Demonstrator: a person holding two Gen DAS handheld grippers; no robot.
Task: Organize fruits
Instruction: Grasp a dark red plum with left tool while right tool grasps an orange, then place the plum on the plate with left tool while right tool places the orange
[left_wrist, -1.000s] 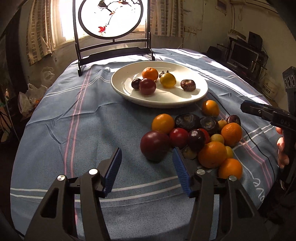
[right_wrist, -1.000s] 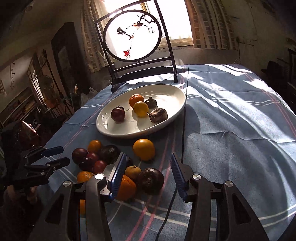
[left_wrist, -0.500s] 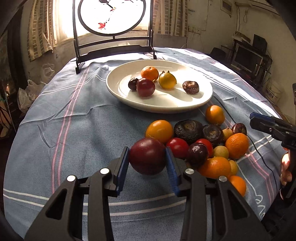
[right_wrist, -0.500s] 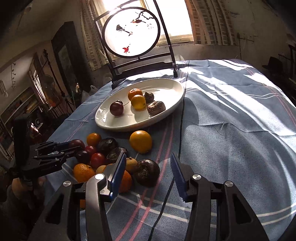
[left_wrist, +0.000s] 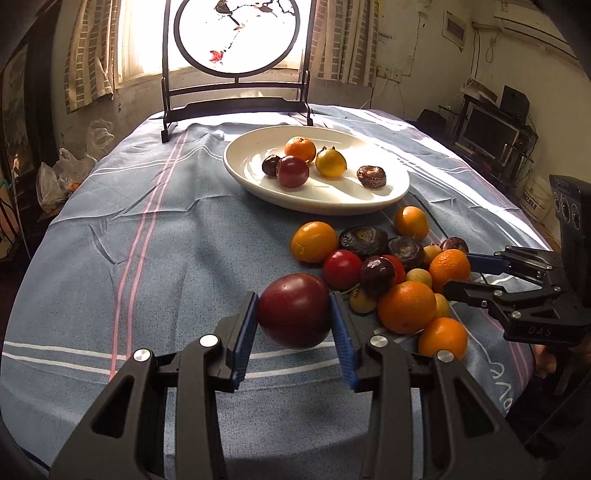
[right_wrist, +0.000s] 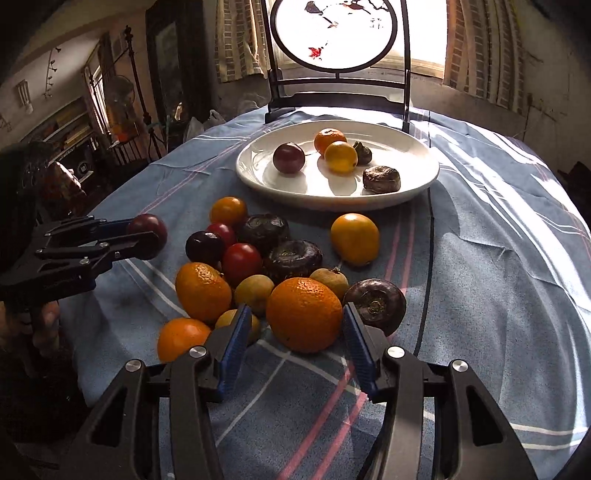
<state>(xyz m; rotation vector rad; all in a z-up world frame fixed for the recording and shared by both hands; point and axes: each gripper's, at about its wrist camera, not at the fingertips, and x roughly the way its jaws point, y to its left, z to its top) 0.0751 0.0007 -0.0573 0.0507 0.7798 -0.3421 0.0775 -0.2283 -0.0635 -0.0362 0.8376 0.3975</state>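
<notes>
Between the left gripper's (left_wrist: 293, 325) fingers, the plum (left_wrist: 293, 311)

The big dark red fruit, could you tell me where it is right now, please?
The dark red fruit sits clamped between the left gripper fingers, at the pile's left edge, short of the white plate.

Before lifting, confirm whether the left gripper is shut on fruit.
Shut: the left gripper has both jaws pressed against the dark red plum.

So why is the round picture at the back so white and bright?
Left wrist view: window sun behind the round screen washes it out and casts fruit shadows across the white plate. Right wrist view: same glare on the screen, while the room at left stays dark.
</notes>
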